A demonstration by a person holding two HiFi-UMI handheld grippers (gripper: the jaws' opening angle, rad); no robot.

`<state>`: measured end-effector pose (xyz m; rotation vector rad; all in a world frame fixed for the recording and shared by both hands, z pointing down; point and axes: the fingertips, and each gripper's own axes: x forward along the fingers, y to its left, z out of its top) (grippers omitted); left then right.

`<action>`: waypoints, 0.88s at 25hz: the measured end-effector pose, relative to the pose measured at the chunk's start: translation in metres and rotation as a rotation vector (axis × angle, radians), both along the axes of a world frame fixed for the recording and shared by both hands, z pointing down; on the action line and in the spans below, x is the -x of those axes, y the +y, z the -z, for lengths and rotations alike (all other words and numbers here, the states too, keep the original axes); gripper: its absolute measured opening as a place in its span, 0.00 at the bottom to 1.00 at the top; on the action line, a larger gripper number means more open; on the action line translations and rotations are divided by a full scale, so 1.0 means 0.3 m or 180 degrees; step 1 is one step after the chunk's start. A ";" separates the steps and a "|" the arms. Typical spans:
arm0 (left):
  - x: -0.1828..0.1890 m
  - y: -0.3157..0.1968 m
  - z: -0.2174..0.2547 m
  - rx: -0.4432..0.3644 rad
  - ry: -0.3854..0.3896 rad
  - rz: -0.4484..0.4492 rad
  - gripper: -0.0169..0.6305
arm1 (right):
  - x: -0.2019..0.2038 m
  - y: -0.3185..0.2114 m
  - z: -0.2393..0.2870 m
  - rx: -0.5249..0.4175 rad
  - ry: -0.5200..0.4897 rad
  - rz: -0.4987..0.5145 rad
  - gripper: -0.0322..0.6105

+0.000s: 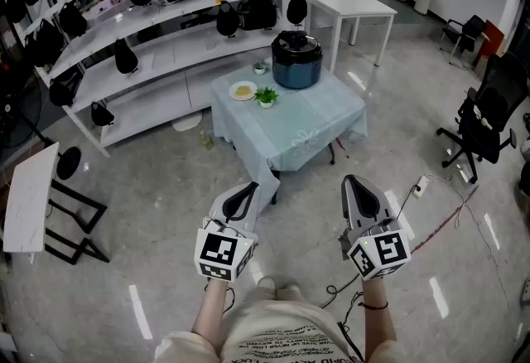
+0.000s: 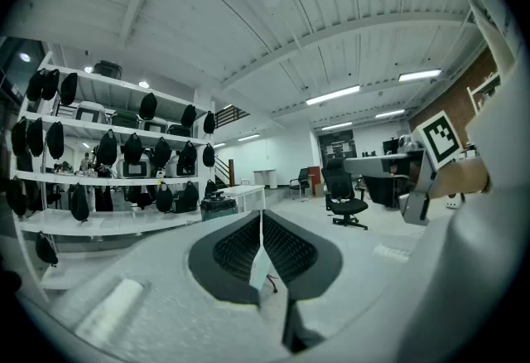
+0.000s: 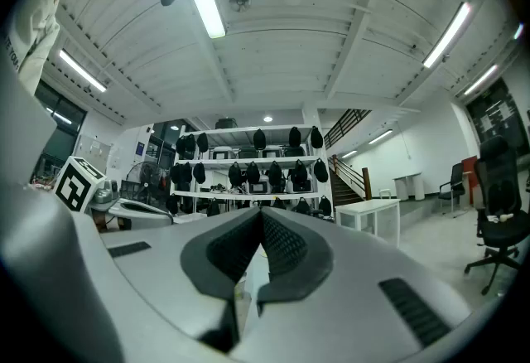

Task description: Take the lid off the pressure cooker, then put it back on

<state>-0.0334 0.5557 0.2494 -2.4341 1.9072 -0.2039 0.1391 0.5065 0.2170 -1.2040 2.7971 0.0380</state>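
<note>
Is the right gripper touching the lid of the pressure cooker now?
Apart. The head view shows the right gripper shut, with open floor between it and the lid on the pressure cooker.

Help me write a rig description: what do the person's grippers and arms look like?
The left gripper and right gripper are pale grey wedges with black ribbed pads. Each carries a white cube with black square markers. The arms are bare; a thin dark band circles the right wrist.
</note>
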 end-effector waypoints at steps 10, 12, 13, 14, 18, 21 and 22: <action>-0.032 -0.001 0.000 0.0003 0.0291 -0.0026 0.08 | -0.054 0.012 -0.012 0.0028 -0.0181 0.0090 0.06; -0.041 -0.007 -0.003 0.0019 0.0321 -0.0061 0.08 | -0.067 0.010 -0.016 0.0035 -0.0209 0.0085 0.06; -0.048 -0.010 -0.005 0.0023 0.0334 -0.0082 0.09 | -0.077 0.007 -0.017 0.0038 -0.0222 0.0061 0.06; -0.056 -0.014 -0.006 0.0027 0.0357 -0.0100 0.14 | -0.087 0.004 -0.018 0.0039 -0.0235 0.0043 0.07; -0.089 -0.023 -0.013 0.0016 0.0359 -0.0117 0.25 | -0.116 -0.004 -0.021 -0.0007 -0.0270 0.0067 0.21; -0.112 -0.024 -0.015 -0.0036 0.0360 -0.0134 0.33 | -0.139 -0.009 -0.031 0.0019 -0.0293 0.0051 0.32; -0.119 -0.027 -0.016 -0.0044 0.0382 -0.0152 0.36 | -0.144 -0.012 -0.037 0.0034 -0.0313 0.0055 0.36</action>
